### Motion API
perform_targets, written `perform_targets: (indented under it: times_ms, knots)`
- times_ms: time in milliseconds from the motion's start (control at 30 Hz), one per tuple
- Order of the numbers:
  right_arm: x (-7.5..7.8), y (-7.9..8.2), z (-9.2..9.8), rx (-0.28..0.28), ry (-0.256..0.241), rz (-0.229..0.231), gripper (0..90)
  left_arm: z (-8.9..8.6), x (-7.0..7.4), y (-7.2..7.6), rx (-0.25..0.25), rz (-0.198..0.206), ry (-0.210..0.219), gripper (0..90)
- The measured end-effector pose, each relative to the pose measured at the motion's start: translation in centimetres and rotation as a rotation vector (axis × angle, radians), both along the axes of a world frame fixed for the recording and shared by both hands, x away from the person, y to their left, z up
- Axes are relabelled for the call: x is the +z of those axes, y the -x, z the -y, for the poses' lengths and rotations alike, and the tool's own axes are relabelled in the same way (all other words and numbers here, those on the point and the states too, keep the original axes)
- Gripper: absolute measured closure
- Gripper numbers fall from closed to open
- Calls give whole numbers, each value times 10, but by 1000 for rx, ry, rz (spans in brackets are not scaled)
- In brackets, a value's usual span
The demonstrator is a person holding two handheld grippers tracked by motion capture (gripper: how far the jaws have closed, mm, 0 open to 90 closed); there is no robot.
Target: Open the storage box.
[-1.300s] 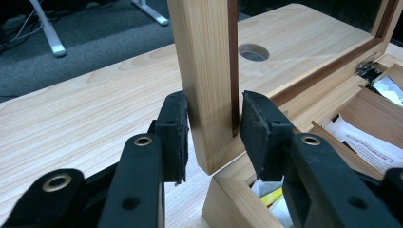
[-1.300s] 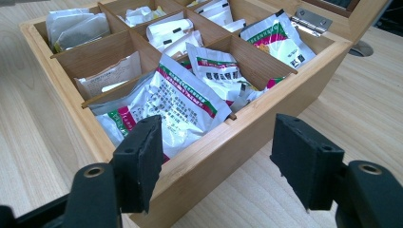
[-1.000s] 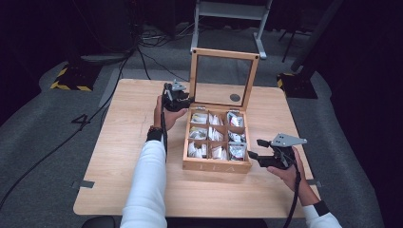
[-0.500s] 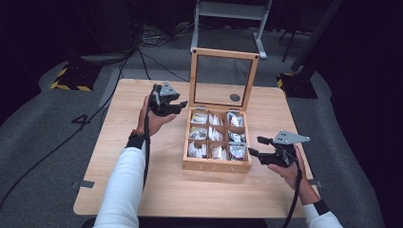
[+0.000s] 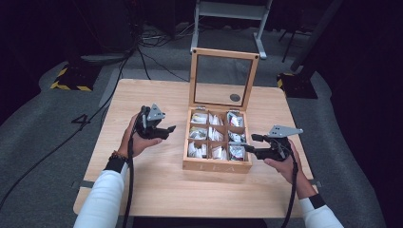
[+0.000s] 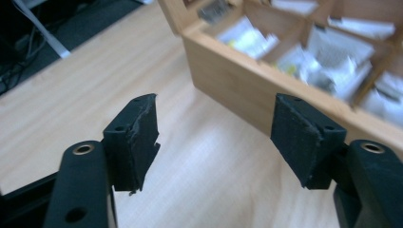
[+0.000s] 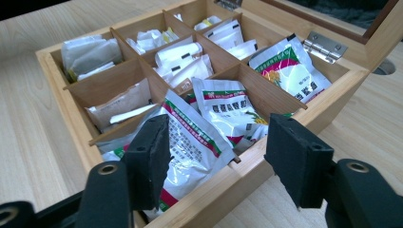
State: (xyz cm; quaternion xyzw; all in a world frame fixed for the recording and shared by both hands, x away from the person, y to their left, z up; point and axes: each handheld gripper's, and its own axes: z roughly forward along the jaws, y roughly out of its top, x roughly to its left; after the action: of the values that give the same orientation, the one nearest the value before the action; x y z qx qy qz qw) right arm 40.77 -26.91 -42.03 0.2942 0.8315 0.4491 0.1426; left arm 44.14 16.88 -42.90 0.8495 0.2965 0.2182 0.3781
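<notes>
table bare at edges | tea box mid-table | both hand-held grippers gaping, empty

A wooden tea box sits at the centre of the frame in the high view, on the worktop. Its glass-paned lid stands upright at the far side, hinged open. Nine compartments in three rows hold sachets, white, silvery and some with red-and-green print.

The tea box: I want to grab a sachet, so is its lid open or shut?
Open. The glass-paned lid stands upright behind the tea box, hinged at the back, leaving the packet-filled compartments uncovered.
</notes>
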Motion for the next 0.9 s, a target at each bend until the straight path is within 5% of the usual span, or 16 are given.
perform_targets:
  times_ms: [133,267,433,533,567,900]
  knots:
    - [-4,-6,-3,17,21,-19,414,-3,-12,17,-23,-15,-4,298]
    - [-8,-10,-7,39,53,-34,408,-4,-23,35,-51,-22,-52,293]
    - [-12,-14,-11,53,82,-35,400,-9,-34,56,-75,-54,-35,269]
    - [-12,-15,-12,58,89,-28,404,-12,-37,62,-83,-102,-9,251]
    - [-12,-15,-13,61,87,-28,406,-13,-39,64,-75,-92,0,250]
    - [-12,-11,-22,117,109,-18,450,-12,-60,77,-84,-129,-81,244]
